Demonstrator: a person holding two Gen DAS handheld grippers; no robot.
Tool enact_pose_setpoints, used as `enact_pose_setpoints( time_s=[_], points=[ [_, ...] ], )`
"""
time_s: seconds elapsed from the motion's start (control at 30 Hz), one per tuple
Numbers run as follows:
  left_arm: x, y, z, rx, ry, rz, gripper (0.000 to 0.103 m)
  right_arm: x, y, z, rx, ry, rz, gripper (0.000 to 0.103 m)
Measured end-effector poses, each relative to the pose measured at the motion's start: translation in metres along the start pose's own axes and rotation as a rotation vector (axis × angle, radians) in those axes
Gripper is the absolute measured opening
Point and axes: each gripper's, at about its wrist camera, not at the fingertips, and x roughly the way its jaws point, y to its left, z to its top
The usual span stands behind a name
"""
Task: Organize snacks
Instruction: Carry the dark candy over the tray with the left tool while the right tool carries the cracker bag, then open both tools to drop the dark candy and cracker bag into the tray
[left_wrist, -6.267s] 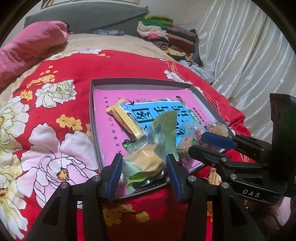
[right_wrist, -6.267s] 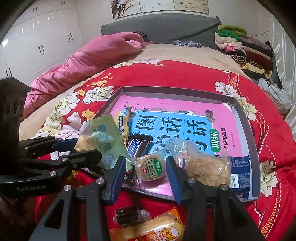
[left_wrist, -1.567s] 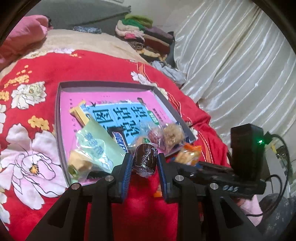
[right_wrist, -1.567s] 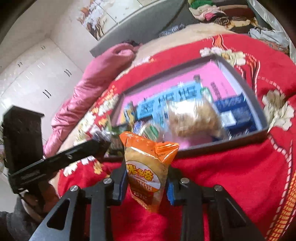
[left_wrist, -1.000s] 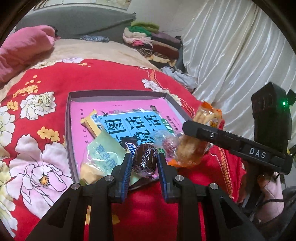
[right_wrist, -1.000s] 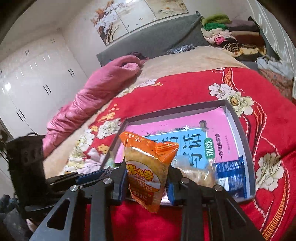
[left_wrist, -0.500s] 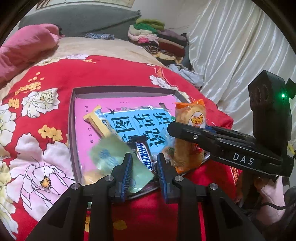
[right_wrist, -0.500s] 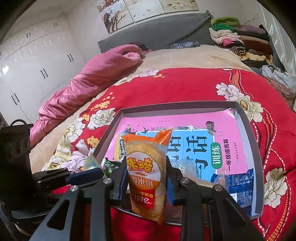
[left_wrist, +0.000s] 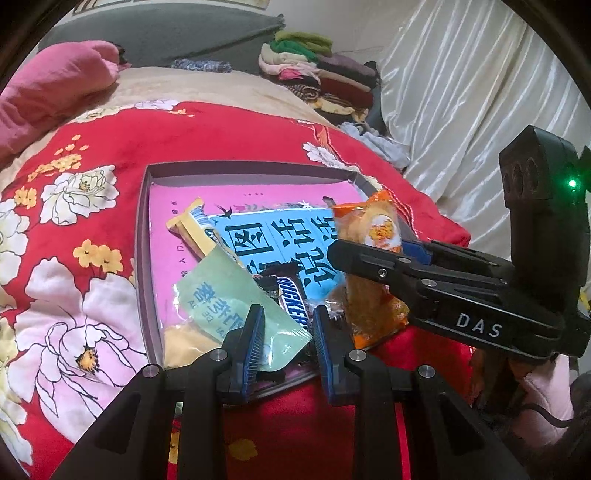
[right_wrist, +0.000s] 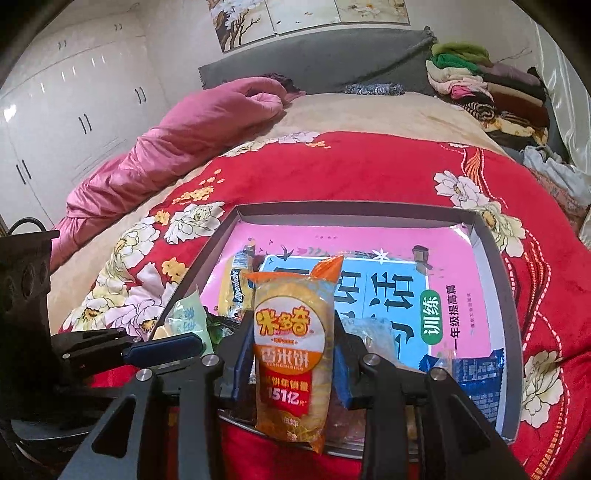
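A grey tray (left_wrist: 142, 236) lined with a pink and blue booklet lies on the red flowered blanket. Several snacks lie at its near end, among them a green packet (left_wrist: 236, 295), a Snickers bar (left_wrist: 291, 302) and a yellow wafer bar (left_wrist: 192, 229). My left gripper (left_wrist: 290, 332) hovers over the tray's near edge, jaws slightly apart and holding nothing. My right gripper (right_wrist: 291, 354) has the orange rice cracker packet (right_wrist: 291, 332) upright between its pads. Its jaws are opening and the pads still touch the packet. The packet's lower end (left_wrist: 373, 317) is at the tray's near right corner.
A blue packet (right_wrist: 476, 373) lies in the tray's right corner. A pink quilt (right_wrist: 192, 140) is heaped at the far left of the bed, folded clothes (right_wrist: 480, 88) are stacked at the far right, and white curtains (left_wrist: 461, 92) hang beside the bed.
The brown candy that was in my left gripper is gone from its jaws. My right gripper has brought the orange packet over the tray's near edge and turned it upright.
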Motion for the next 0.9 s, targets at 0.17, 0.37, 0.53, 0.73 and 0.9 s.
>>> enact_pose_setpoints(
  time_s=[0.17,0.37,0.53,0.73,0.9],
  points=[
    [-0.001,0.001,0.0,-0.007,0.003,-0.003,0.028,-0.004,-0.003,-0.001,0.009,-0.004,-0.008,0.047],
    [-0.001,0.001,0.0,-0.01,0.009,0.0,0.028,-0.007,-0.004,-0.002,0.014,-0.002,-0.007,0.047],
    [-0.001,0.001,-0.001,-0.011,0.011,-0.004,0.039,-0.007,-0.002,-0.004,0.014,0.008,0.004,0.047],
    [-0.001,-0.003,-0.001,0.006,0.016,-0.001,0.049,-0.009,0.001,-0.005,0.005,0.007,0.0,0.047],
    [-0.001,-0.004,0.0,0.011,0.017,0.003,0.055,-0.014,-0.001,-0.005,0.004,-0.004,-0.016,0.05]
  ],
)
